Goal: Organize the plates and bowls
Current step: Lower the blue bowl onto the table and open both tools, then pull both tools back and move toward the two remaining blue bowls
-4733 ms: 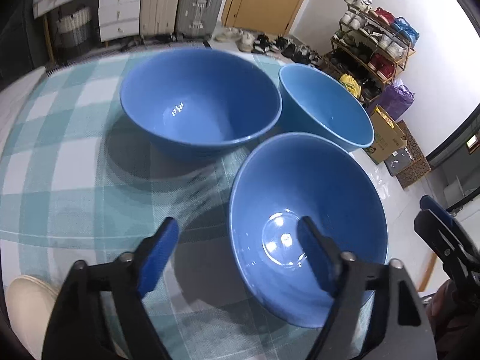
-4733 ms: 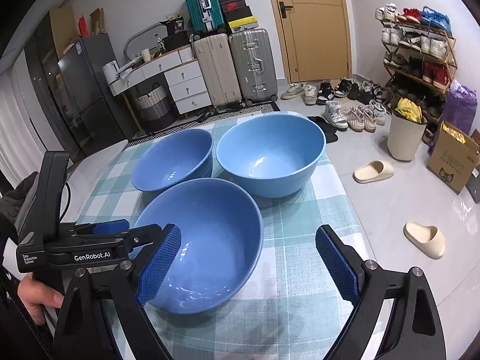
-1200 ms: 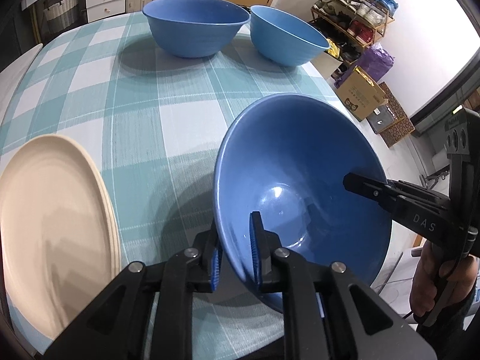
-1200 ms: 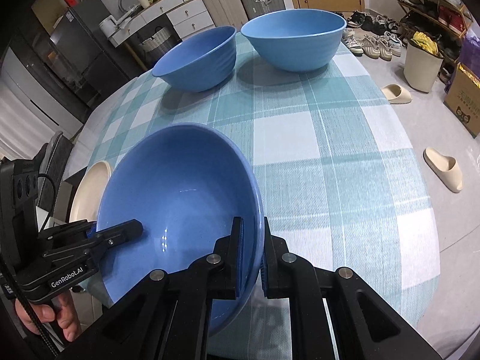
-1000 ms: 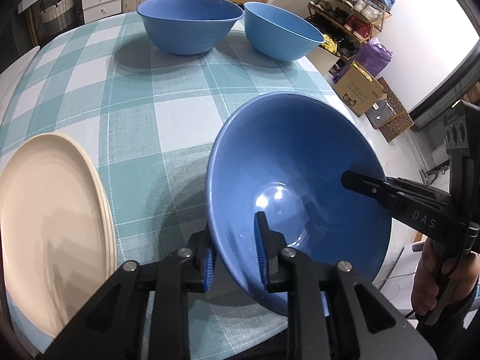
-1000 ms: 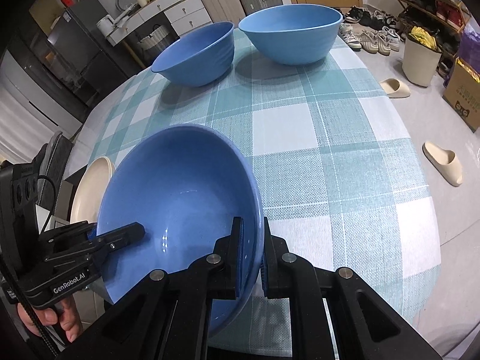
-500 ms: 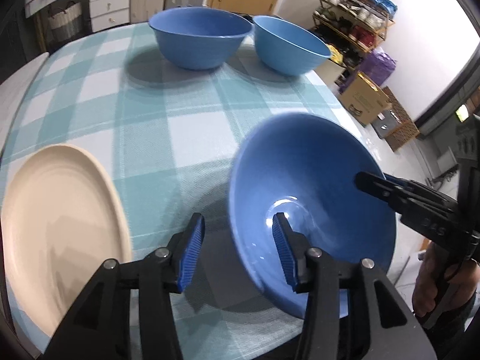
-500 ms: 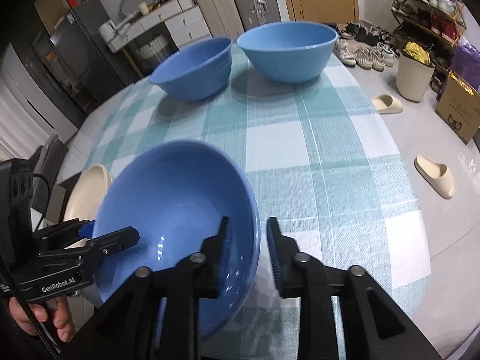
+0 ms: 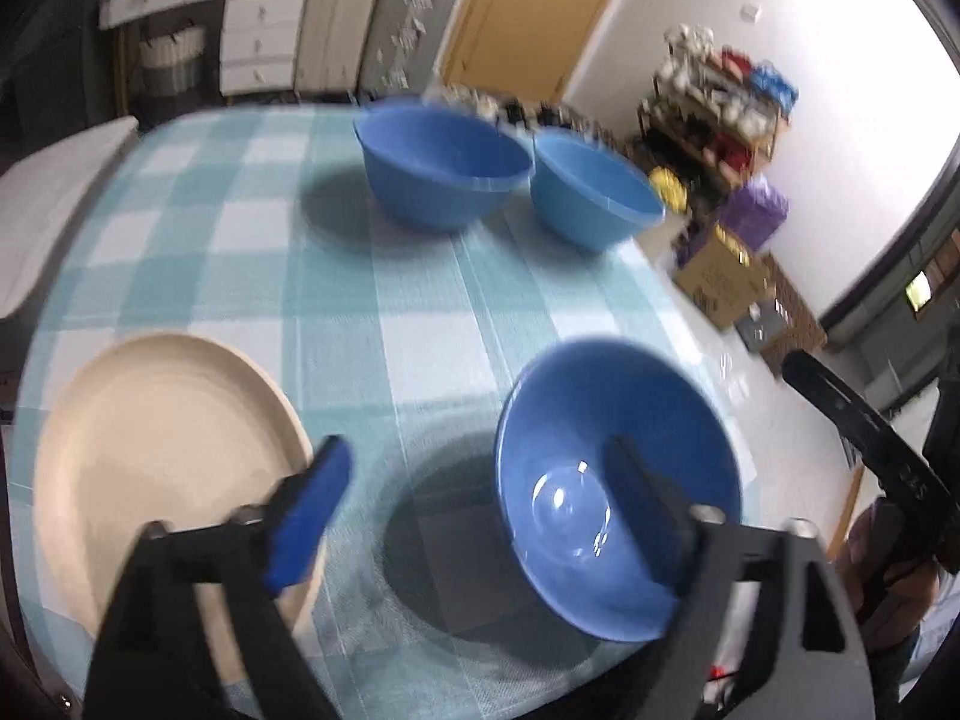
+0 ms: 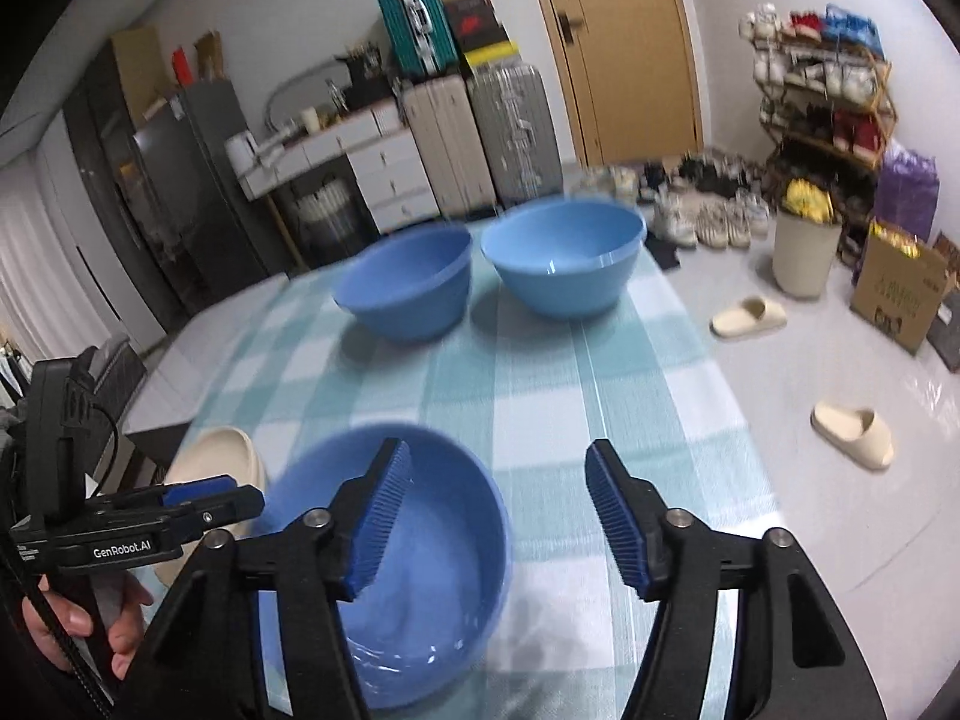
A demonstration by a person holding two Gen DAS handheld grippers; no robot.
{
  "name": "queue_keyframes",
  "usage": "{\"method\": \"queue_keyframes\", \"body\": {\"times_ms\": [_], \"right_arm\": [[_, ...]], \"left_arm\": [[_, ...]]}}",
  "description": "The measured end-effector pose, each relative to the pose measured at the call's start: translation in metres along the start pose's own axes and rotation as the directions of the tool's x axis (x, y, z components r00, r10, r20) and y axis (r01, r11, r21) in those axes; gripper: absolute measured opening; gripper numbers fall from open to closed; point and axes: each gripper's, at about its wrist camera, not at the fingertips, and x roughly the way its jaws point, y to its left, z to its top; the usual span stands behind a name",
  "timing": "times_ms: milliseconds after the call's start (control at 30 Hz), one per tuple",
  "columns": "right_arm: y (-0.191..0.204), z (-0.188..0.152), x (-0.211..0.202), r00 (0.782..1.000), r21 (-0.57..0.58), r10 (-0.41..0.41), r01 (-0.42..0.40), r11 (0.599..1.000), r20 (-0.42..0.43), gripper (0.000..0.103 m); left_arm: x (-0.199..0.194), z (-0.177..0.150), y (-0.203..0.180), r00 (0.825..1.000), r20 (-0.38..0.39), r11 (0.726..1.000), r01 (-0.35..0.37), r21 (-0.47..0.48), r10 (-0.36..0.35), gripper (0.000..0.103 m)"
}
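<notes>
A blue bowl [image 9: 606, 474] [image 10: 420, 552] rests on the checked tablecloth [image 9: 372, 312] near the front edge. My left gripper [image 9: 480, 504] hangs above it, its jaws opening wide and touching nothing; one finger shows in front of the bowl's inside. My right gripper [image 10: 498, 516] is also opening, lifted over the bowl's right rim without pressing it. Two more blue bowls [image 9: 444, 168] [image 9: 594, 192] stand side by side at the far end of the table. A stack of cream plates [image 9: 162, 450] [image 10: 216, 450] lies at the front left.
The table edge runs close to the near bowl on the right. Beyond it lie slippers [image 10: 852, 426], a bin [image 10: 804, 252], a cardboard box [image 10: 900, 294] and a shoe rack [image 10: 822, 96]. Suitcases [image 10: 474, 132] and drawers stand behind the table.
Both grippers let go of the near blue bowl, which now sits on the cloth. Both have opened wide and risen away from it.
</notes>
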Motion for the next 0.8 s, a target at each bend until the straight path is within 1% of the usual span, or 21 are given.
{"method": "queue_keyframes", "body": {"times_ms": [33,67,100,167,200,233,267,300,367,400,467,567,633,733,800], "right_arm": [[0.004,0.002,-0.006,1.0,-0.013,0.009,-0.009,1.0,0.02,0.067],[0.01,0.005,-0.011,0.999,-0.034,0.019,-0.018,0.999,0.039,0.073],[0.015,0.007,-0.017,0.998,-0.055,0.025,-0.022,0.998,0.059,0.076],[0.024,0.011,-0.031,0.994,-0.091,0.033,-0.024,0.996,0.103,0.084],[0.029,0.013,-0.037,0.991,-0.108,0.04,-0.027,0.994,0.125,0.085],[0.033,0.015,-0.043,0.988,-0.122,0.047,-0.029,0.992,0.146,0.086],[0.038,0.017,-0.049,0.985,-0.133,0.053,-0.031,0.991,0.165,0.089],[0.042,0.018,-0.054,0.982,-0.141,0.06,-0.035,0.989,0.18,0.092],[0.05,0.017,-0.062,0.973,-0.159,0.076,-0.042,0.986,0.216,0.099],[0.054,0.016,-0.064,0.971,-0.167,0.076,-0.039,0.985,0.227,0.1],[0.063,0.011,-0.063,0.97,-0.187,0.064,-0.02,0.982,0.235,0.101],[0.067,0.002,-0.053,0.976,-0.188,0.034,0.007,0.982,0.215,0.101],[0.066,-0.004,-0.045,0.982,-0.18,0.034,0.0,0.984,0.185,0.101],[0.063,-0.008,-0.039,0.985,-0.159,0.026,0.001,0.987,0.17,0.101],[0.062,-0.009,-0.039,0.986,-0.149,0.026,-0.001,0.989,0.165,0.101]], "left_arm": [[-0.006,0.001,0.001,1.0,0.027,1.0,0.004,-0.014,-0.004,0.093],[-0.011,0.002,0.002,0.999,0.045,0.999,0.024,-0.03,-0.022,0.093],[-0.017,0.004,0.003,0.997,0.06,0.997,0.053,-0.049,-0.051,0.093],[-0.023,0.005,0.003,0.995,0.085,0.997,0.054,-0.058,-0.049,0.093],[-0.028,0.005,0.001,0.994,0.105,0.998,0.031,-0.053,-0.025,0.093],[-0.032,0.004,-0.002,0.992,0.126,0.999,-0.001,-0.044,0.007,0.096],[-0.035,0.003,-0.007,0.987,0.149,0.998,-0.06,-0.018,0.062,0.097],[-0.038,0.001,-0.012,0.978,0.173,0.993,-0.117,0.014,0.113,0.097],[-0.04,-0.002,-0.021,0.96,0.218,0.978,-0.197,0.072,0.177,0.097],[-0.041,-0.004,-0.026,0.95,0.241,0.968,-0.227,0.107,0.196,0.098],[-0.041,-0.006,-0.028,0.947,0.252,0.964,-0.237,0.119,0.201,0.098],[-0.041,-0.009,-0.025,0.952,0.244,0.972,-0.213,0.102,0.183,0.098],[-0.041,-0.011,-0.025,0.951,0.247,0.971,-0.216,0.099,0.186,0.098],[-0.042,-0.013,-0.025,0.942,0.267,0.965,-0.239,0.112,0.203,0.098],[-0.042,-0.013,-0.025,0.947,0.256,0.966,-0.23,0.12,0.194,0.098]]}}
